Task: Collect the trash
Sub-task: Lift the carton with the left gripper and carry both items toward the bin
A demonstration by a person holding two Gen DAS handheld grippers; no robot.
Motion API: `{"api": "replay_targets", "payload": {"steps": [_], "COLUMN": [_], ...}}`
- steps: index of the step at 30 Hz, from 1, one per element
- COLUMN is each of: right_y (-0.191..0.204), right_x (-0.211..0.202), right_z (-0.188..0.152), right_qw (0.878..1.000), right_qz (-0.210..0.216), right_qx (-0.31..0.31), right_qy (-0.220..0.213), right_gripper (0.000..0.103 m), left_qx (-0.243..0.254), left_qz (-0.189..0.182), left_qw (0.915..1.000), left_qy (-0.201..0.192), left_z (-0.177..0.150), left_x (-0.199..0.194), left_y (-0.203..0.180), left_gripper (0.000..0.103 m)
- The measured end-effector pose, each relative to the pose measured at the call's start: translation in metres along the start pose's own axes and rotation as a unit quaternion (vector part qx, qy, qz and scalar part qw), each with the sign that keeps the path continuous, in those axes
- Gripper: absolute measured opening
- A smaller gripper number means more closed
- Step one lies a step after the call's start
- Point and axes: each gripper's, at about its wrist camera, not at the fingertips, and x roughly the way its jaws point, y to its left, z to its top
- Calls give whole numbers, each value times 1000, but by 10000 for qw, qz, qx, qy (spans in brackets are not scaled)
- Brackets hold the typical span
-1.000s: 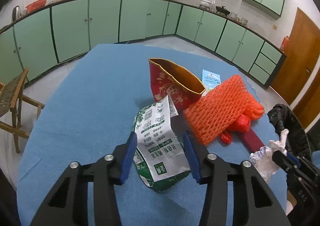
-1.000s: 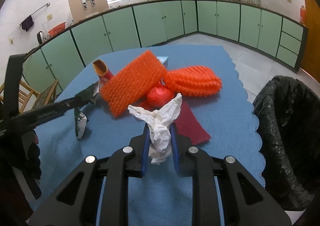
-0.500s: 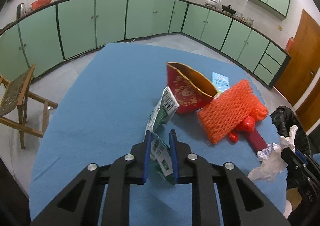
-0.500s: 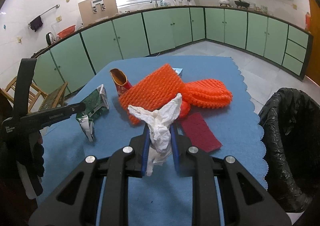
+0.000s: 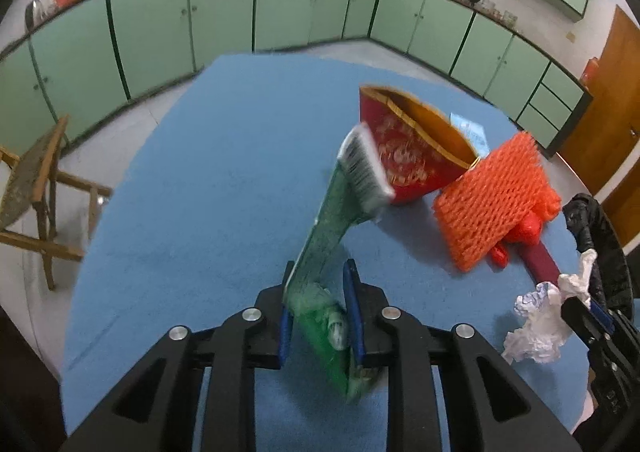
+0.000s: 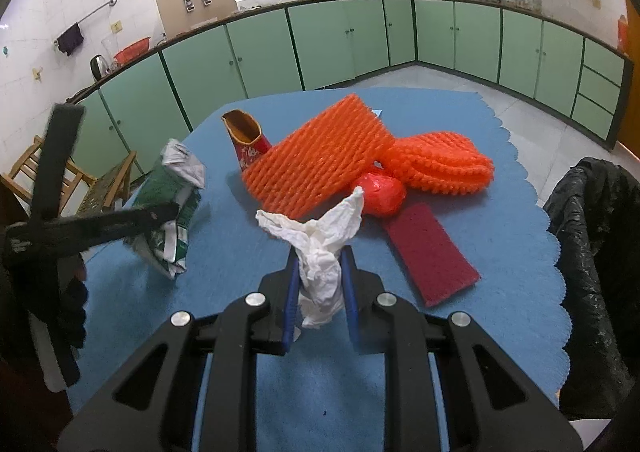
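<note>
While the left gripper (image 5: 318, 298) is seen from its own camera, a flattened green carton (image 5: 332, 236) is pinched between jaws that have just eased slightly, lifted above the blue tablecloth (image 5: 208, 188). From the right camera, crumpled white tissue (image 6: 320, 252) is clamped by the right gripper (image 6: 320, 288), near the black trash bag (image 6: 592, 252).

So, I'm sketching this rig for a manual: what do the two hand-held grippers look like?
Both match: the left hand-held gripper and right hand-held gripper have matte black angular frames, round silver bolts at the pivots, and thin blue pads lining two straight fingers. No cables show.
</note>
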Motion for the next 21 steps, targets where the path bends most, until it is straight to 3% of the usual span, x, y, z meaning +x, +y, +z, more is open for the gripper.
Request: {"api": "replay_targets", "payload": {"steps": [6,11,21], "right_y": [-4,-7,-17], "right_x": [-1,-9,-41], "right_z": [1,7,20], "right_qw": [9999,9999,9990], "right_qz": [-85,-109,-120], "right_qx": [-57,-27,-1], "right_qy": [-4,-109,-439], "right_gripper": [19,19,18], "left_qx": [-201,38,257], "left_qz": [-81,-170,-582], "left_qw": [9998,9996,9969], "left_qy": [-45,-213,-468], "left_z": [3,2,5], "left_x": [3,-16,-55], "left_y": [7,-5,-27], "left_gripper": [19,12,11]}}
